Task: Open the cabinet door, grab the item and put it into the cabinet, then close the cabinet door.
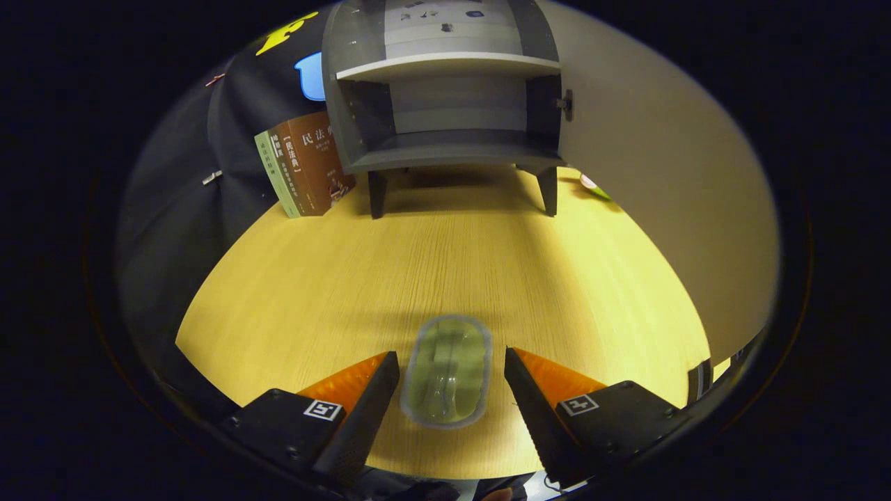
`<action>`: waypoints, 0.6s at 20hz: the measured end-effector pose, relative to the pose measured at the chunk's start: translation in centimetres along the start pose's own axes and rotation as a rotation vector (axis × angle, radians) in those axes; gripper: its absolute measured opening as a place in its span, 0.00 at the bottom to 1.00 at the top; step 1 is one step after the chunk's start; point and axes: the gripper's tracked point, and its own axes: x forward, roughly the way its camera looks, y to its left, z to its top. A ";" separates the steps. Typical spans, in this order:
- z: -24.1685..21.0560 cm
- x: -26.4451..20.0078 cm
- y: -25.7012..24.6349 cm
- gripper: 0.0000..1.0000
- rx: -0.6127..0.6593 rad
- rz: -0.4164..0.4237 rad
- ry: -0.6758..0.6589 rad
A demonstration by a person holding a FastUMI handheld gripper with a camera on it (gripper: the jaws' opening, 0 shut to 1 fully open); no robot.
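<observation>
Gripper spread wide, straddling the pack on the table, not touching it; lined up for the grab. Cabinet door already open.

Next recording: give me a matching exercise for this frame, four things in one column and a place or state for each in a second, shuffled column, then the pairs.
Things
1. grey cabinet on dark legs
2. oval translucent green item with a grey rim
3. brown and green books
4. gripper

Places or states
A. leaning beside the cabinet, against the booth's black cloth wall
B. open, one finger on each side of the item, neither visibly pressing it
C. door swung open, shelves bare, at the far end of the yellow wooden table
D. lying flat on the table between the fingers

Pairs: 1-C, 2-D, 3-A, 4-B
</observation>
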 end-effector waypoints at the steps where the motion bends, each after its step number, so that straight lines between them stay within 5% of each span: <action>1: -0.1 0.4 0.1 0.97 0.000 -0.005 0.003; 3: -0.5 1.3 -0.2 0.96 -0.015 -0.029 0.002; 6: -1.1 2.2 -1.1 0.67 -0.024 -0.061 0.022; 9: -0.4 2.5 -0.3 0.55 0.008 -0.043 0.021; 11: -0.6 3.1 -0.9 0.26 -0.016 -0.077 0.016; 12: -0.4 2.7 -0.9 0.25 -0.026 -0.080 0.008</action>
